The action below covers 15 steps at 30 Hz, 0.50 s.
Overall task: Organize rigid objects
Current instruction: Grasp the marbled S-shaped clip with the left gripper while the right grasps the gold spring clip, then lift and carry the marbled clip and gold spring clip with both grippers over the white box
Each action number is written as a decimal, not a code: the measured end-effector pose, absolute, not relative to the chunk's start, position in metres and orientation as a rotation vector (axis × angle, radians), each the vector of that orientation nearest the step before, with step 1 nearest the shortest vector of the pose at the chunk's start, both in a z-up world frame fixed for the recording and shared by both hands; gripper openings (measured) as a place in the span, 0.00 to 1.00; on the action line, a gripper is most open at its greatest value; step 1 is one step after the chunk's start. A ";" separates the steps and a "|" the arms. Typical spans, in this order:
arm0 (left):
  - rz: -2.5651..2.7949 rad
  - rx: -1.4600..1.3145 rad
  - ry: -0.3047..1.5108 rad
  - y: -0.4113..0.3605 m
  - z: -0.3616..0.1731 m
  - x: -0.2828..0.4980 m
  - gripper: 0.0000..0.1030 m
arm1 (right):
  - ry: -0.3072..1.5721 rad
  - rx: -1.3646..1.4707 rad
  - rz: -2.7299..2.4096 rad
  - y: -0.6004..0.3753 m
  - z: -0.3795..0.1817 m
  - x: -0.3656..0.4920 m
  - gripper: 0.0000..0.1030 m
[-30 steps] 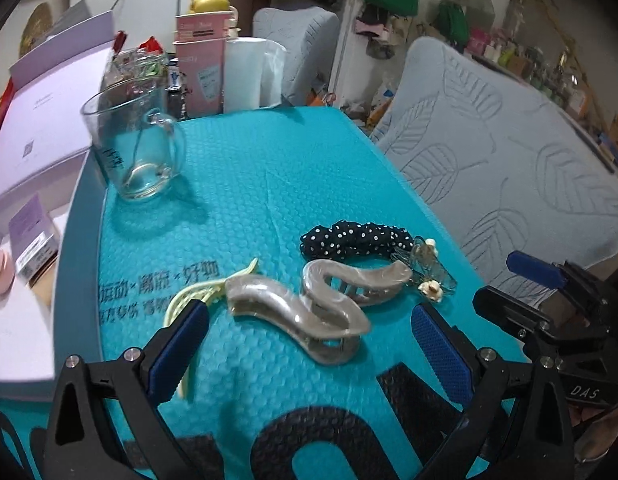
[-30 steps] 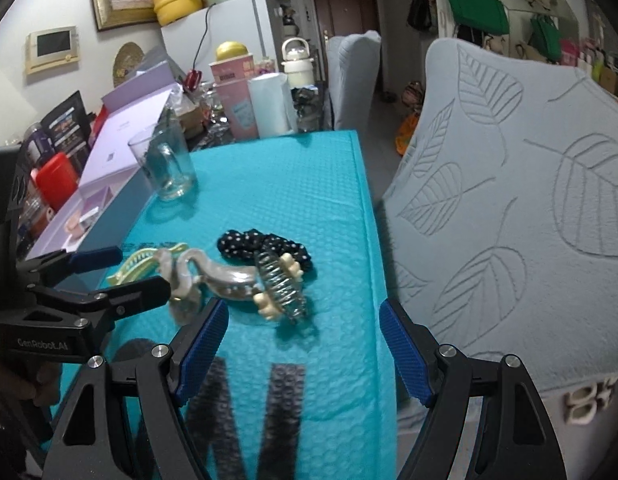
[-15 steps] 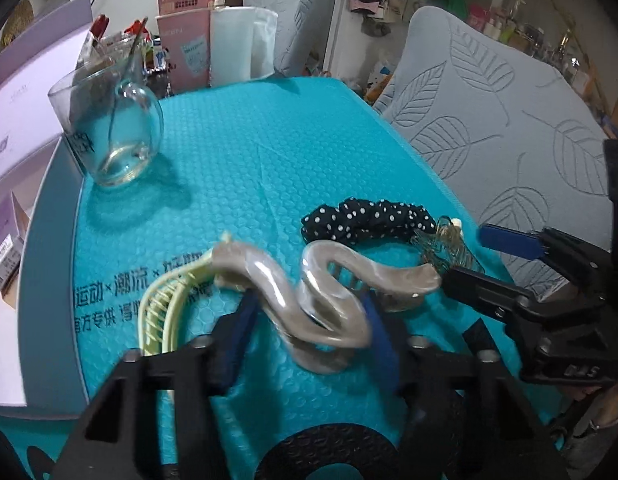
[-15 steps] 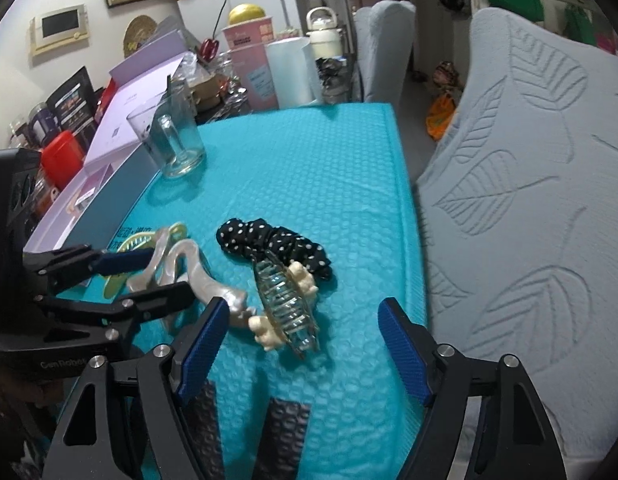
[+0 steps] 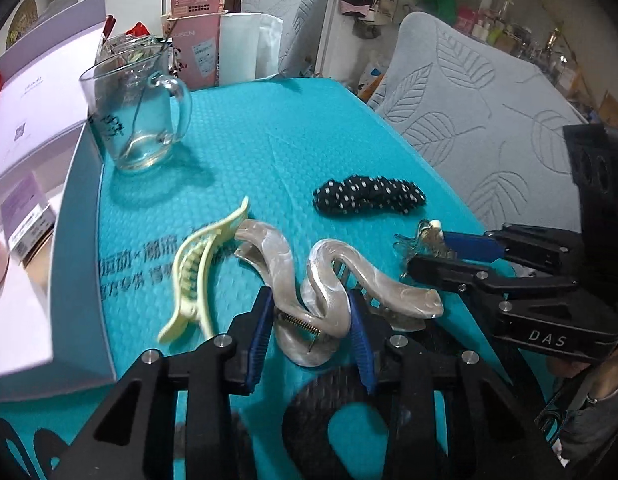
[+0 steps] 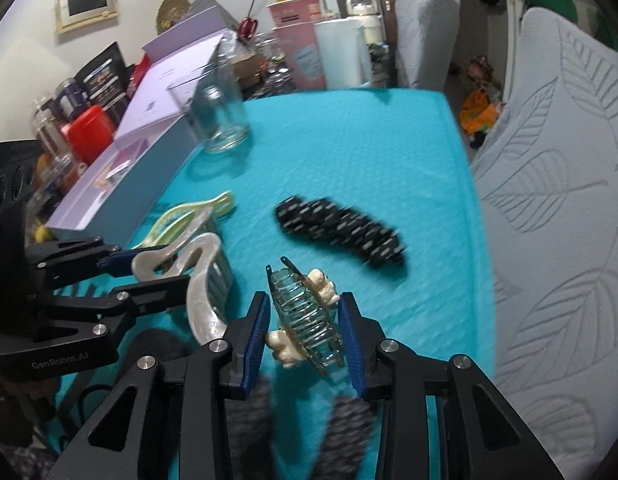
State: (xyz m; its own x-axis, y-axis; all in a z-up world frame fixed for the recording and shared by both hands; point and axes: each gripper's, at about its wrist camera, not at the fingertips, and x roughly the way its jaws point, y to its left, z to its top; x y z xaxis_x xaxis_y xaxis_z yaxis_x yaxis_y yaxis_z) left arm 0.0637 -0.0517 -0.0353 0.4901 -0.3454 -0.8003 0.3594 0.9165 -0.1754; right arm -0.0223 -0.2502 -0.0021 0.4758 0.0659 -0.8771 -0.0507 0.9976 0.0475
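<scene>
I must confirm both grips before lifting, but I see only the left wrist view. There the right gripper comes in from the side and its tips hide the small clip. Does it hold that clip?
Observer: Yes. In the right wrist view the right gripper has just closed, and its blue pads press both sides of the small clear clip.
Operator: Is the clip flat on the mat?
Observer: No, it stands on edge between the pads, with cream decorations at both ends.
Operator: Is anything behind the glass mug?
Observer: Yes, a red container stands beyond the open lilac box.
</scene>
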 end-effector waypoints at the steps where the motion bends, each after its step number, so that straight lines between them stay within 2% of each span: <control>1: -0.433 0.015 0.966 -0.047 -0.034 0.057 0.36 | 1.074 0.011 0.076 -0.246 -0.002 -0.025 0.34; 15: -0.441 0.036 0.945 -0.001 -0.023 -0.003 0.36 | 1.065 0.007 0.141 -0.184 -0.003 -0.068 0.34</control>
State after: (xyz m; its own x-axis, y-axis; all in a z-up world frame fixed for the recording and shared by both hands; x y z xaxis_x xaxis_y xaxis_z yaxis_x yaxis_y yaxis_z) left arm -0.0032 -0.0014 -0.0230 0.5037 -0.3495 -0.7900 0.3809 0.9107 -0.1601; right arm -0.0681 -0.1839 -0.0026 0.4760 0.1190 -0.8713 -0.1126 0.9909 0.0737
